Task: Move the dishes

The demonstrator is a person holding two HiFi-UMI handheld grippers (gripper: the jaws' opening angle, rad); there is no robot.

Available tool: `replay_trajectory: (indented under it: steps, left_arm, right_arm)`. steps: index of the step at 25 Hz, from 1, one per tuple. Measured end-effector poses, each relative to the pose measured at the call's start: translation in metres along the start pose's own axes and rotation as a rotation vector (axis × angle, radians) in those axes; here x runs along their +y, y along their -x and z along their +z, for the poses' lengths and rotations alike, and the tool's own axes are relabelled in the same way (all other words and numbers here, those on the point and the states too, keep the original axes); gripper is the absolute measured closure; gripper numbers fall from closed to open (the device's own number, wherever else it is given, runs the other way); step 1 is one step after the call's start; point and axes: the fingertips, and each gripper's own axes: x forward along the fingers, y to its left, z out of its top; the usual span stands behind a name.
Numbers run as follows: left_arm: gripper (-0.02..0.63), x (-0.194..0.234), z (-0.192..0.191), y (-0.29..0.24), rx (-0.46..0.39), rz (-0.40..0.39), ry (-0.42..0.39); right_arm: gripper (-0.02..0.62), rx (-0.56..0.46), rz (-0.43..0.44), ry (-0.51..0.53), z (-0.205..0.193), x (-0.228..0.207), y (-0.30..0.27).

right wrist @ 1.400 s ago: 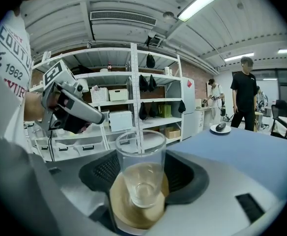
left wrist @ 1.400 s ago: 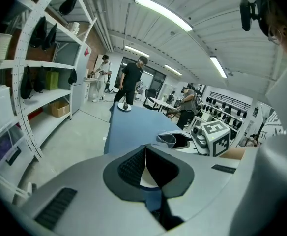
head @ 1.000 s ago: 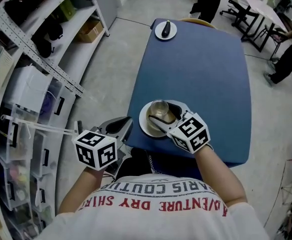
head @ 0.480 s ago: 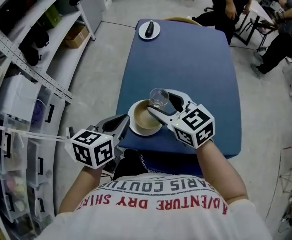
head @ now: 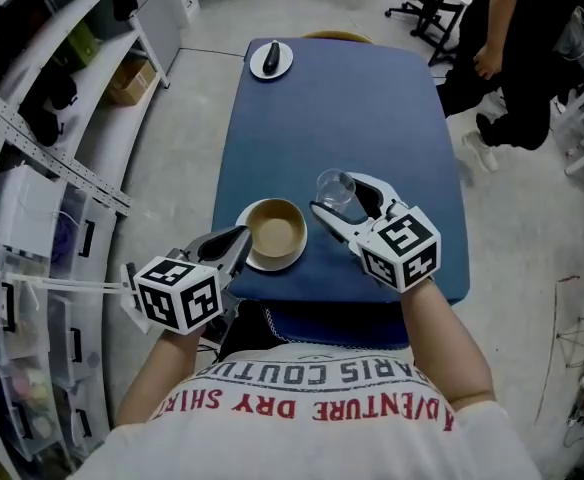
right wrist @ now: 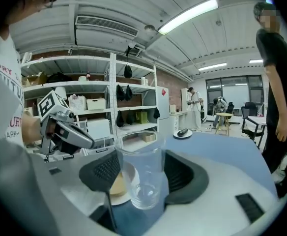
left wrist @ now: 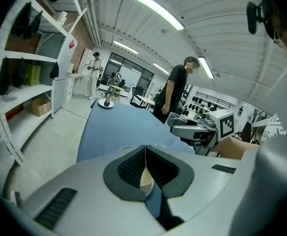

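My right claw [right wrist: 141, 168] is clamped on a clear, straight-sided drinking glass [head: 331, 185], which stands upright between my black ribbed pads. The pad on the far side shows only dimly through the glass wall. The glass sits above the blue tabletop [head: 372, 98], toward its near edge and about midway across. I cannot tell whether its base touches the surface or hangs clear.

Just to its left is a round tan bowl [head: 276, 230] on a white plate [head: 247, 258] near the near left corner. The bowl covers most of the plate, so only a crescent of rim shows.

My left claw [left wrist: 145, 154] has its jaws together with nothing caught in them. Through the slit below the pads I see only a sliver of the tan bowl. From the head view its tips lie just beside the plate's rim at the near left corner, and I cannot tell if they touch it.

At the far left corner stands a small white saucer [head: 259, 68] carrying a dark oblong thing [head: 272, 57] too small to make out. A person in black clothes [head: 517, 58] beyond the right edge is cut off by the frame.
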Motion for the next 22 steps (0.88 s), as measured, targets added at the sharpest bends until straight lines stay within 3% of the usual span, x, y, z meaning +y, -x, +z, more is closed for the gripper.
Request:
replay_trajectory:
  steps: [11, 22]
  left_arm:
    - [0.578, -0.014, 0.004, -0.013, 0.022, -0.010, -0.028]
    - [0.578, -0.013, -0.007, -0.014, 0.051, 0.013, -0.019]
  right_arm:
    - [0.308, 0.055, -0.134, -0.026, -0.049, -0.060, 0.014]
    - [0.308, 0.008, -0.174, -0.081, -0.070, -0.082, 0.025]
